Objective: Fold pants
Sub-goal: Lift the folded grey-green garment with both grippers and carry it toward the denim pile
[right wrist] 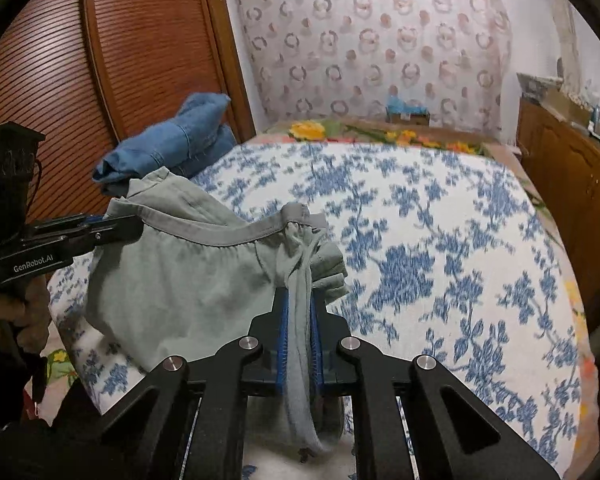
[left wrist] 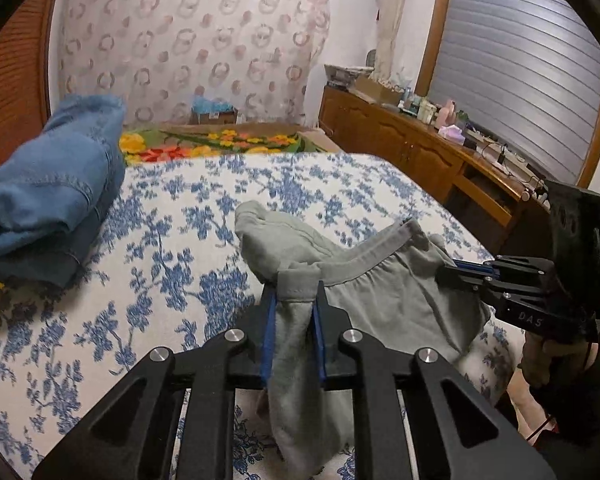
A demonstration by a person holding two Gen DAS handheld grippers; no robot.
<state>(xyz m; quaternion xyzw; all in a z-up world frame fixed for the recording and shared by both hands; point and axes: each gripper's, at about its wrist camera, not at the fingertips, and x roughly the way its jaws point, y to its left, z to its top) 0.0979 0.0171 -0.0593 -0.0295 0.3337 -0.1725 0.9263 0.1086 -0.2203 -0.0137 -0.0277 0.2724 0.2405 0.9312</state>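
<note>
Grey pants [left wrist: 384,280] hang by their waistband between my two grippers, above the blue-flowered bedspread [left wrist: 172,216]. My left gripper [left wrist: 296,292] is shut on one end of the waistband. My right gripper [right wrist: 300,300] is shut on the other end, with bunched cloth and a drawstring between its pads. Each gripper also shows in the other's view: the right one [left wrist: 448,270] at the right edge, the left one [right wrist: 136,224] at the left. The pants [right wrist: 180,280] sag between them; the legs are hidden below.
Folded blue jeans [left wrist: 48,188] lie at the bed's far left, beside the wooden slatted wardrobe [right wrist: 40,80]. A wooden dresser [left wrist: 412,148] with clutter stands along the right. A flowered blanket [left wrist: 212,142] lies at the head of the bed.
</note>
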